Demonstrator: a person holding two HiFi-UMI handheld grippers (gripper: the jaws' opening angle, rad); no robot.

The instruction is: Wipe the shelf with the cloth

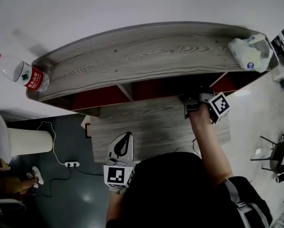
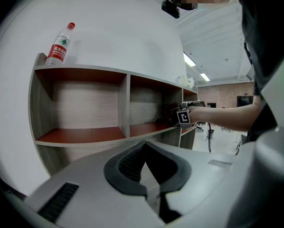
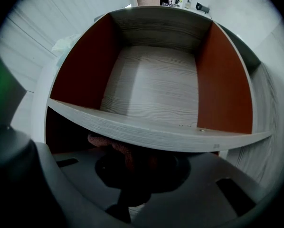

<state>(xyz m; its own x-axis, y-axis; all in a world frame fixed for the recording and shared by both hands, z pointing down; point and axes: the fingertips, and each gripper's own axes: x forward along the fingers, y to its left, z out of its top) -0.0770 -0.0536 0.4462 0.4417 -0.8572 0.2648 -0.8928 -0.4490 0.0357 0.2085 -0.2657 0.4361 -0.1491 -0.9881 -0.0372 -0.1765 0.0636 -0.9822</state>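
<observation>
The wooden shelf unit (image 1: 146,56) has red inner boards (image 2: 85,136) and several open compartments. My right gripper (image 1: 194,106) reaches into the right-hand compartment at the front edge of a shelf board (image 3: 146,127). It is shut on a reddish-brown cloth (image 3: 111,146), which is bunched between the jaws just under that board's edge. In the left gripper view the right gripper (image 2: 182,117) sits at the middle board's right end. My left gripper (image 1: 124,144) hangs low near the body, away from the shelf, its jaws (image 2: 144,163) together and holding nothing.
A water bottle (image 1: 23,74) with a red label lies on the unit's top at the left end, and a white plastic bag (image 1: 250,52) sits at the right end. On the floor are a power strip (image 1: 71,164) and a white cylinder (image 1: 23,141); a chair (image 1: 275,156) stands right.
</observation>
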